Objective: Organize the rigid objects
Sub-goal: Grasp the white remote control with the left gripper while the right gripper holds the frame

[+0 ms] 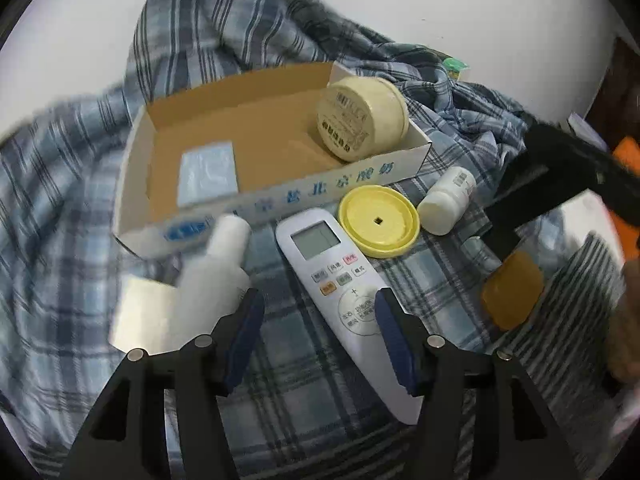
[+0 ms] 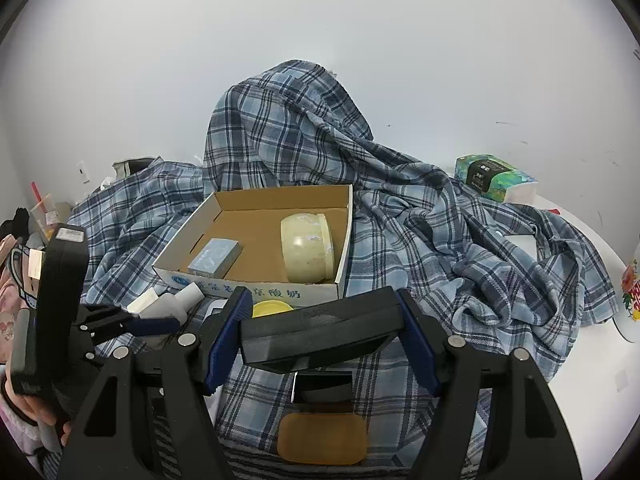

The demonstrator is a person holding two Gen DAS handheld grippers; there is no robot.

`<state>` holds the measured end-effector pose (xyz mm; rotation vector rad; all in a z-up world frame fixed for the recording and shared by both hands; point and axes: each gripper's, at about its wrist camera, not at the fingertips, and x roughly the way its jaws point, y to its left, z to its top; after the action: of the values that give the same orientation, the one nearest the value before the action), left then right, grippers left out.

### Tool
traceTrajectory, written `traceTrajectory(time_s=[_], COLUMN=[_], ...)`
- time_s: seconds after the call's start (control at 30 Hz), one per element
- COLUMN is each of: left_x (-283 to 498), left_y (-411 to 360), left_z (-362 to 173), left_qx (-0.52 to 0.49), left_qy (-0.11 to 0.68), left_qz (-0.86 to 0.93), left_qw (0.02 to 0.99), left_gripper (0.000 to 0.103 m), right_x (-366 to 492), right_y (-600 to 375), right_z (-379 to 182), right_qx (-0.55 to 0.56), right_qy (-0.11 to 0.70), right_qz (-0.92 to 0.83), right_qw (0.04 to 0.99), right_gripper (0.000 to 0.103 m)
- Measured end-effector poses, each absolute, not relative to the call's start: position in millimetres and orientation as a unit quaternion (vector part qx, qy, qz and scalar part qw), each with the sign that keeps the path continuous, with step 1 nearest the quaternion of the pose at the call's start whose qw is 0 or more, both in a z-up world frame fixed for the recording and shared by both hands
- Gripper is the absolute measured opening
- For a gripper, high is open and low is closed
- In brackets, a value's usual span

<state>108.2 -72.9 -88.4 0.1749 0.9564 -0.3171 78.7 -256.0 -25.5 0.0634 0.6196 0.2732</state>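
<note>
A: What is the right gripper (image 2: pixel 322 332) doing?

B: Its blue-padded jaws are clamped on a black box (image 2: pixel 320 334), one pad on each end, held across the lower middle of the right wrist view. Under it, at the bottom centre, an amber soap bar (image 2: pixel 322 438) lies on the plaid cloth (image 2: pixel 440 240).

A: And the left gripper (image 1: pixel 320 320)?

B: Jaws spread apart, holding nothing. They sit low in the left wrist view, over the lower end of the white remote control (image 1: pixel 340 280), which runs from centre frame toward the bottom right.

A: Where is the cardboard box (image 1: pixel 136 152)?

B: Upper centre of the left wrist view, open at the top. Inside it, a cream round jar (image 1: pixel 362 118) lies on its side in the right-hand corner, and a small pale-blue packet (image 1: pixel 208 174) lies flat toward the left.

A: What is still outside?

B: A yellow lid (image 1: pixel 378 226) touches the remote's upper right, just below the box's front wall. A small white bottle (image 1: pixel 446 202) lies to the lid's right. A larger white bottle (image 1: pixel 216 276), blurred, lies left of the remote. A tissue pack (image 2: pixel 496 178) sits at the right edge of the right wrist view.
</note>
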Motion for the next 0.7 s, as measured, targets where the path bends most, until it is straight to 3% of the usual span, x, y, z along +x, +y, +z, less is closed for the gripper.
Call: traceTrajectory(time_s=[0.17,0.3,0.47,0.53,0.7], left_x=[123.6,124.8,120.7,115.6,103.6], left_y=[-58.7,-61.3,-75.3,-78.3,-94.5], left_z=[-98.4,-97.6,-95.6,-88.9,-72.3], left_qx=[-0.038,-0.052,-0.025,-0.001,0.125], left_qy=[0.527,0.53,0.523,0.51,0.474], left_qz=[-0.201,-0.188,-0.166,-0.153,-0.123], left_qw=[0.825,0.825,0.836,0.847,0.863], left_gripper=[0.06,0.057,0.033,0.019,0.019], right_x=[79.3,78.4,77.9,77.8,76.9], right_y=[-258.1,-258.3,-258.8,-258.7,-258.7], right_z=[-25.1,-24.6,-24.6,-24.6,-24.1], right_qx=[0.035,0.034,0.028,0.026,0.025], right_qy=[0.304,0.302,0.299,0.297,0.297], right_qz=[0.133,0.132,0.128,0.125,0.126], right_qw=[0.943,0.943,0.945,0.946,0.946], right_gripper=[0.07,0.07,0.07,0.07,0.07])
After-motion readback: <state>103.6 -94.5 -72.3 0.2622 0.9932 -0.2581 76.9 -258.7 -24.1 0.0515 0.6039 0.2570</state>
